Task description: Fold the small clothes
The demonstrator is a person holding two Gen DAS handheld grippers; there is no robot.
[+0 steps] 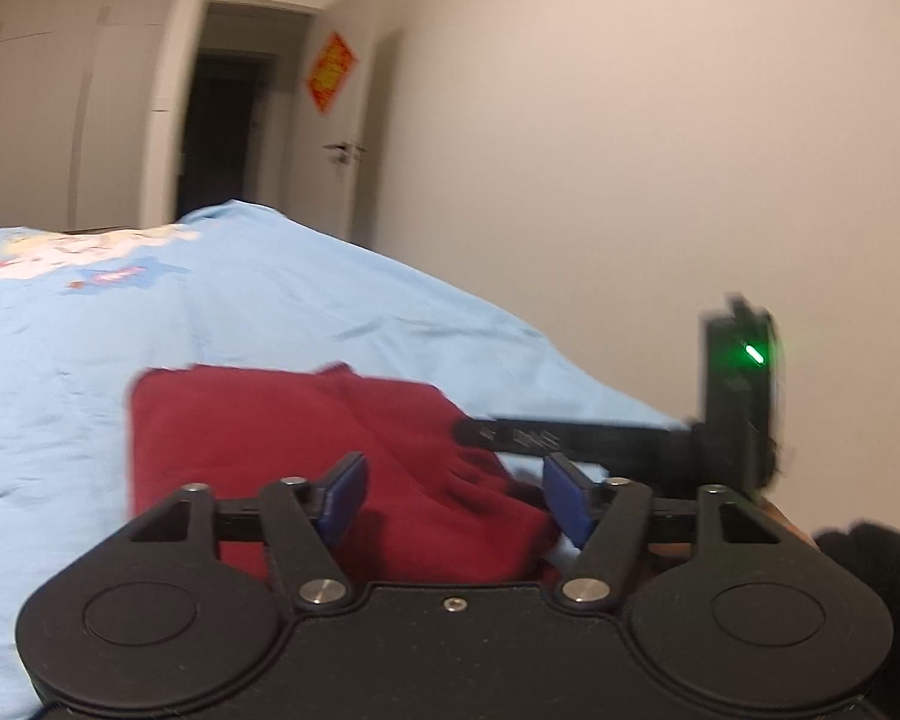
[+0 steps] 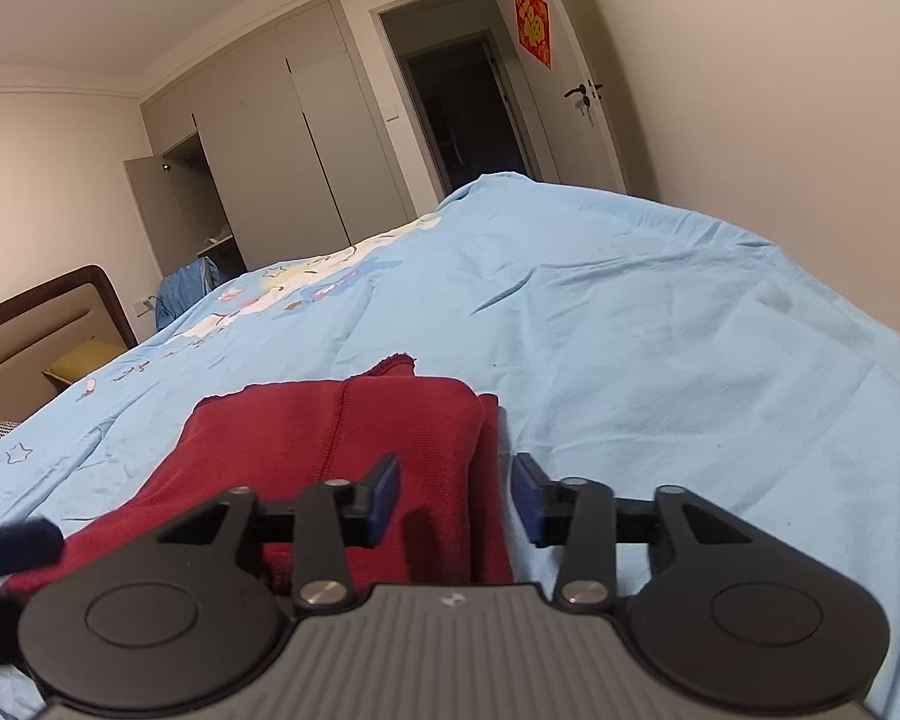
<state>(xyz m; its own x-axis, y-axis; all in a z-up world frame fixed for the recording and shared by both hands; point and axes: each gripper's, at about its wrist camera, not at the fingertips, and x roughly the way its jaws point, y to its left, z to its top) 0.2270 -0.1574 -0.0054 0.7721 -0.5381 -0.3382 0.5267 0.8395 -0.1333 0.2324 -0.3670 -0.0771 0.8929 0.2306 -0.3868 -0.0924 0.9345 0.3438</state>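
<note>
The left tool (image 1: 455, 495) is spread wide, its two blue pads (image 1: 347, 495) apart with nothing gripped between them. It hovers low over a dark red garment (image 1: 282, 426) lying on a bed covered by a light blue sheet (image 1: 270, 294). The left wrist view is blurred. In that view the right tool (image 1: 570, 438) reaches in from the right as a black bar, its tip at the garment's right edge, with a small green light (image 1: 755, 354) glowing on its upright body. A dark sleeve (image 1: 870, 558) shows at the lower right.

The right tool (image 2: 455, 495) is also parted, more narrowly, and grips nothing. Its left blue pad (image 2: 384, 495) sits over the red cloth, and its right pad (image 2: 528, 504) is over the bare sheet just beside the garment's right edge. From this view the garment (image 2: 342, 438) looks partly folded, lying flat with a stitched seam running down its middle and a layered fold along its right side. A blurred blue pad of the left tool (image 2: 12, 546) pokes in at the lower left, at the garment's near left corner.

The sheet has a cartoon print (image 2: 306, 294) toward the head of the bed. Beyond the bed are grey wardrobe doors (image 2: 282, 138), a dark open doorway (image 2: 462, 114), and a red paper decoration (image 2: 533, 24) on a white door. A padded headboard (image 2: 42, 330) stands at the left.
</note>
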